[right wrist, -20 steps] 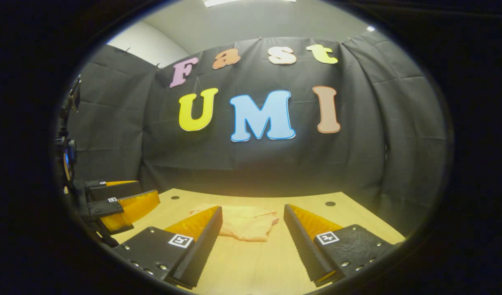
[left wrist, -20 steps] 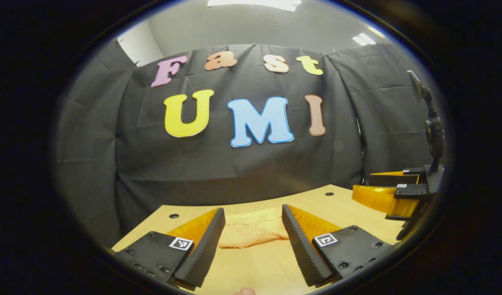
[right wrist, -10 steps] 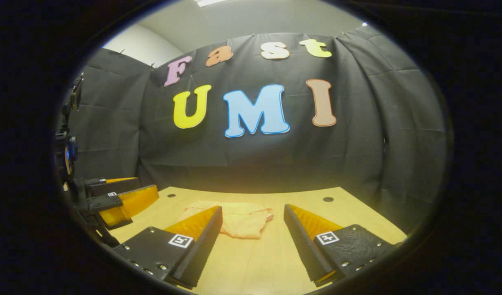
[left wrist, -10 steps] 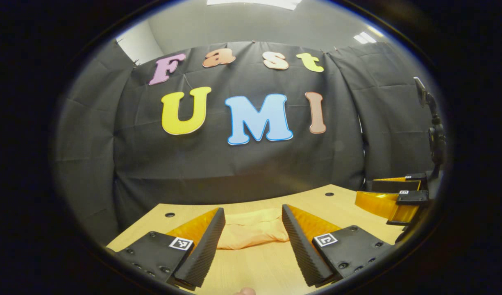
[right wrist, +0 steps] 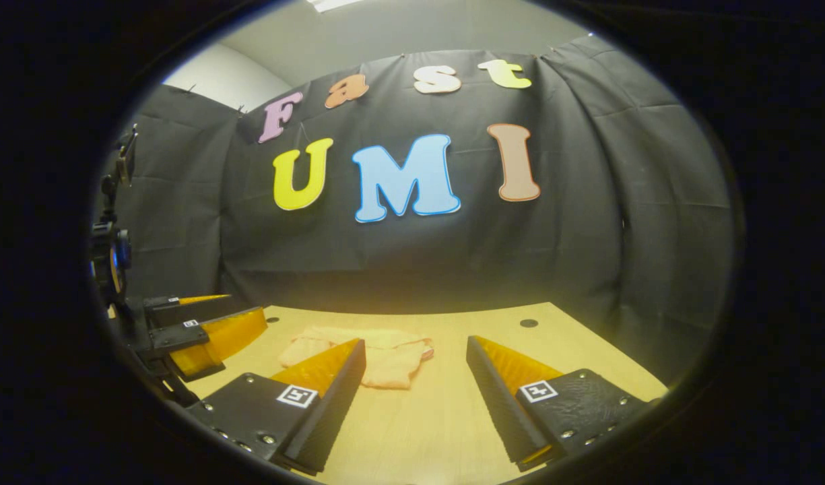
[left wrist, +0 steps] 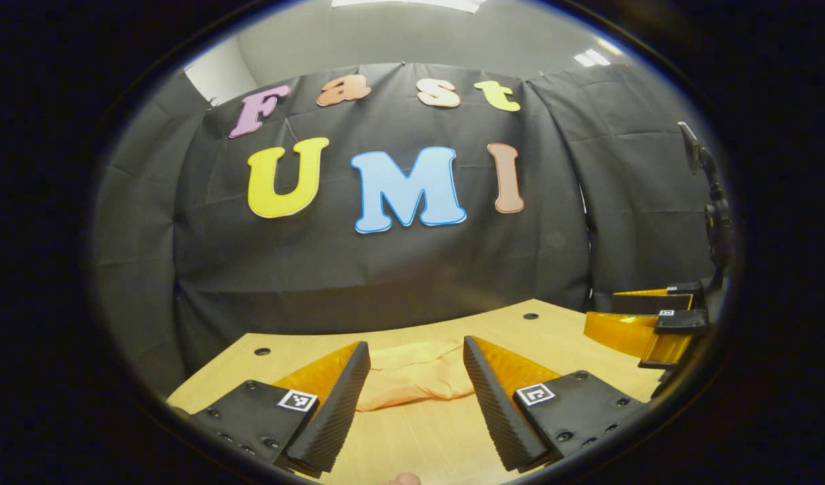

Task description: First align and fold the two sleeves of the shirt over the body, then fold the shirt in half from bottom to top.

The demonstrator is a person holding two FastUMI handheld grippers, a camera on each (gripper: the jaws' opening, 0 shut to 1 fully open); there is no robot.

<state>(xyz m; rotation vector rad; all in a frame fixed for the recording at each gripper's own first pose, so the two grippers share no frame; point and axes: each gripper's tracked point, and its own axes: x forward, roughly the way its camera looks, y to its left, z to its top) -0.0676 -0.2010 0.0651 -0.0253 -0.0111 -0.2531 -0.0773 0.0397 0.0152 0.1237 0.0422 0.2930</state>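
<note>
On the wooden table, one shirt lies bunched in a low, rumpled heap of pale orange cloth; sleeves and body cannot be told apart in the folds. Count: one shirt, one table, two grippers, three round holes in the tabletop across the two views at most, one black clamp stand.

Left gripper, left gripper view: jaws stand wide apart, nothing between them touching either finger. The shirt sits on the table beyond the fingertips, centred in the gap, apart from both fingers. Two holes show near the table's far edge, one to each side of the shirt. The right gripper hangs at the shirt's right, well apart from it, above the table edge. A black clamp stand rises behind that gripper.

Right gripper, right gripper view: jaws likewise wide apart, empty. Here the shirt lies off centre, partly hidden behind the near-left finger, well clear of the other finger; whether cloth touches the finger cannot be told. A hole shows right of the shirt, by the far edge. The left gripper sits left of the shirt, near it, with its fingers parted.

A fingertip of the person shows at the table's near edge.
</note>
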